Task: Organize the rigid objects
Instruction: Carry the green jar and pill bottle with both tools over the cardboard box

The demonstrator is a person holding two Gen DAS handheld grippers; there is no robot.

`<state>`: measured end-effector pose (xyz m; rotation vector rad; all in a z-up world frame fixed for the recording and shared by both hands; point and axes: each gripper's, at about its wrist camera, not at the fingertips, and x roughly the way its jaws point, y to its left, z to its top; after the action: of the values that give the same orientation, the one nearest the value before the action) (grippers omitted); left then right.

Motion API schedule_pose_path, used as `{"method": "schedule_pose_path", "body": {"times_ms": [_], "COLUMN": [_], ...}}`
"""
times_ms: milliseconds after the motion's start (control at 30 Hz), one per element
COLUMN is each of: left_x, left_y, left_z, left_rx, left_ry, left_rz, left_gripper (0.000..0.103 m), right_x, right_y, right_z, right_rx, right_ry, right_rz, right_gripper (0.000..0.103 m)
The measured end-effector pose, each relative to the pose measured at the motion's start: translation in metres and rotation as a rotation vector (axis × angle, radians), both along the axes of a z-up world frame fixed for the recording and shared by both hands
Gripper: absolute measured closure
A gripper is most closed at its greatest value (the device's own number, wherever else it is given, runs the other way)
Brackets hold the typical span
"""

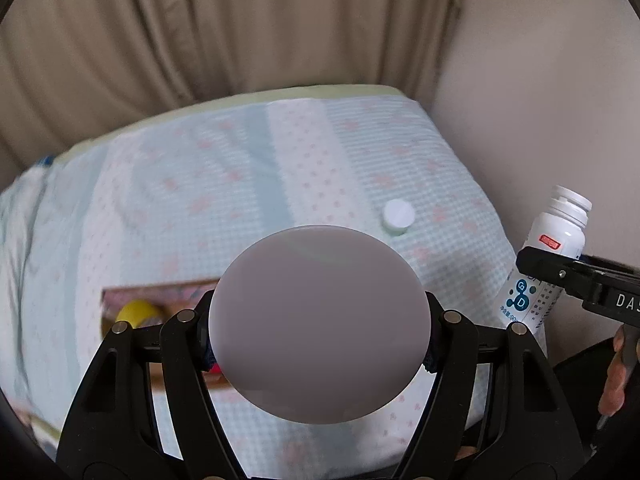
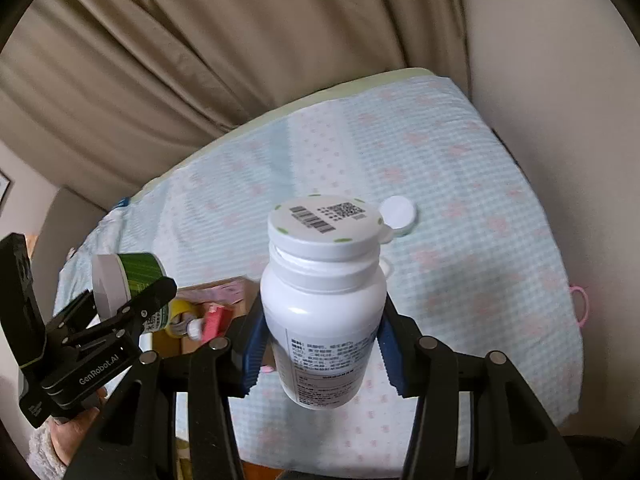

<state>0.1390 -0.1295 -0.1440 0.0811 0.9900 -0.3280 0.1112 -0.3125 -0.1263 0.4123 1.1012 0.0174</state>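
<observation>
My left gripper [image 1: 320, 328] is shut on a green jar with a white lid [image 1: 320, 320], whose round end fills the left wrist view; it also shows in the right wrist view [image 2: 128, 280], held above an open cardboard box [image 2: 224, 288]. My right gripper [image 2: 320, 344] is shut on a white pill bottle [image 2: 324, 304] with a barcoded cap, held upright in the air; the bottle also shows at the right of the left wrist view [image 1: 552, 248]. A small white-capped bottle [image 1: 397, 216] stands on the cloth-covered table [image 1: 200, 184], also in the right wrist view [image 2: 398, 214].
The box [image 1: 160, 300] holds a yellow round item [image 1: 136, 312] and a red item [image 2: 214, 320]. Beige curtains [image 1: 200, 32] hang behind the table and a wall [image 1: 540, 80] stands at the right. The cloth [image 2: 480, 200] is pale blue with pink marks.
</observation>
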Motion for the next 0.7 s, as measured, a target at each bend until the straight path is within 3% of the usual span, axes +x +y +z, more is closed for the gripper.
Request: {"method": "schedule_pose_path", "body": {"times_ms": [367, 700], "left_x": [-0.018, 0.008], "left_y": [0.136, 0.241], "left_z": [0.002, -0.040], "left_rx": [-0.019, -0.013], "left_ry": [-0.007, 0.057], "left_rz": [0.151, 0.095], "left_gripper": [0.035, 0.035], "right_x": [0.012, 0.039], "right_y": [0.097, 0.205], "right_z": [-0.010, -0.041], "right_rx": [0.015, -0.020], "right_ry": [-0.001, 0.064], "right_rz": [0.126, 0.092], "right_gripper": [0.057, 0.057]}}
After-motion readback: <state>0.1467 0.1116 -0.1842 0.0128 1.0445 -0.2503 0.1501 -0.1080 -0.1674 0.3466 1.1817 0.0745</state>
